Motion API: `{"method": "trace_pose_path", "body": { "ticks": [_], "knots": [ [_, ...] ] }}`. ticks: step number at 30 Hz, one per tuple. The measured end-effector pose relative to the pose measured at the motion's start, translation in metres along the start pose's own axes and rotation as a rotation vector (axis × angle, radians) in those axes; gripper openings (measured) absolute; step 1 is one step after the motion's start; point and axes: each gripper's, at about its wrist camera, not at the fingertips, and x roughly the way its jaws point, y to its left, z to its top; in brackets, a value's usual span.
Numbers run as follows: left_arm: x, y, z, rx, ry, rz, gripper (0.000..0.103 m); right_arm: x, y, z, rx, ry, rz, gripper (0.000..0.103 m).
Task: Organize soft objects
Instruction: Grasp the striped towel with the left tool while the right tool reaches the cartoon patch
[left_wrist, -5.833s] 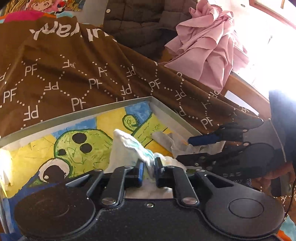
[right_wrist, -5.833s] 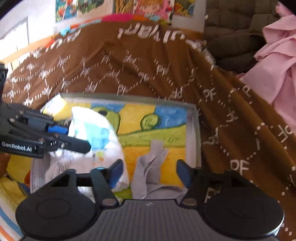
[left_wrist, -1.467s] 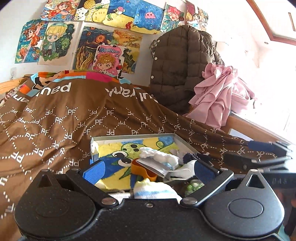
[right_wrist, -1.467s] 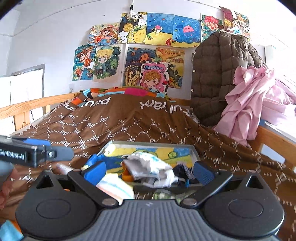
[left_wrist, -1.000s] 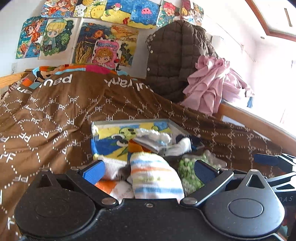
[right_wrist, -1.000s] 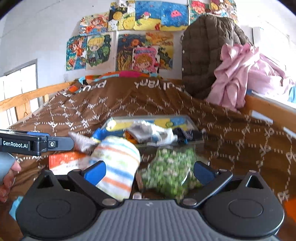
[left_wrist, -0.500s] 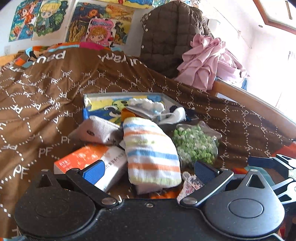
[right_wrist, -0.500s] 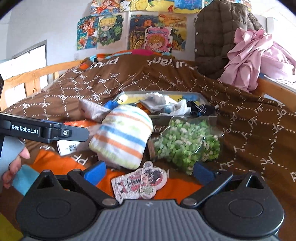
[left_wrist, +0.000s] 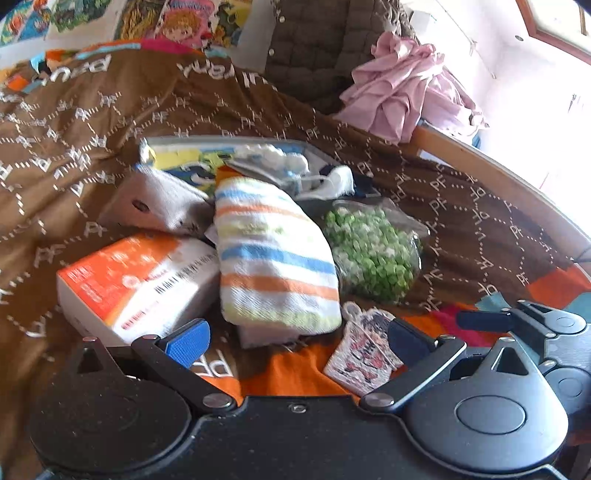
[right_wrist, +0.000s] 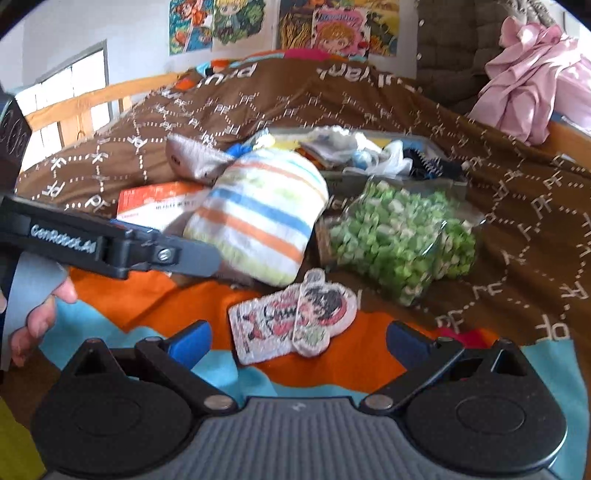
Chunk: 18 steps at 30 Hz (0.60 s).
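A bed with a wooden frame (right_wrist: 92, 96) carries a brown patterned cover (left_wrist: 110, 110). Colourful drawings (right_wrist: 284, 26) hang on the white wall (right_wrist: 122, 22). Bright daylight comes from a window (right_wrist: 74, 85).

Striped towel (left_wrist: 273, 254), pea bag (left_wrist: 369, 251), orange box (left_wrist: 136, 280) block tray (left_wrist: 177, 142); near orange bedding (right_wrist: 373, 350) free.

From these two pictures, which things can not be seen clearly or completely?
- Tray contents: left wrist view, the striped towel hides the near part; right wrist view shows only a blurred jumble.
- Orange box print: blurred and too small in both views.
- Grey pouch: right wrist view, its lower part is behind the towel.
- Right gripper: left wrist view, cut off by the right edge.
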Motion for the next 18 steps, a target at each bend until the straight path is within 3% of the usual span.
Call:
{"method": "trace_pose_path", "body": {
  "ticks": [10,18],
  "knots": [
    [0.035,0.003,-0.001,-0.095,0.032,0.020,0.102,0.025,-0.001,-0.007,-0.010,0.067,-0.003,0.103],
    [0.048,0.009,0.002,-0.189,0.039,0.033,0.102,0.035,-0.004,-0.008,-0.001,0.059,-0.011,0.103]
  ]
}}
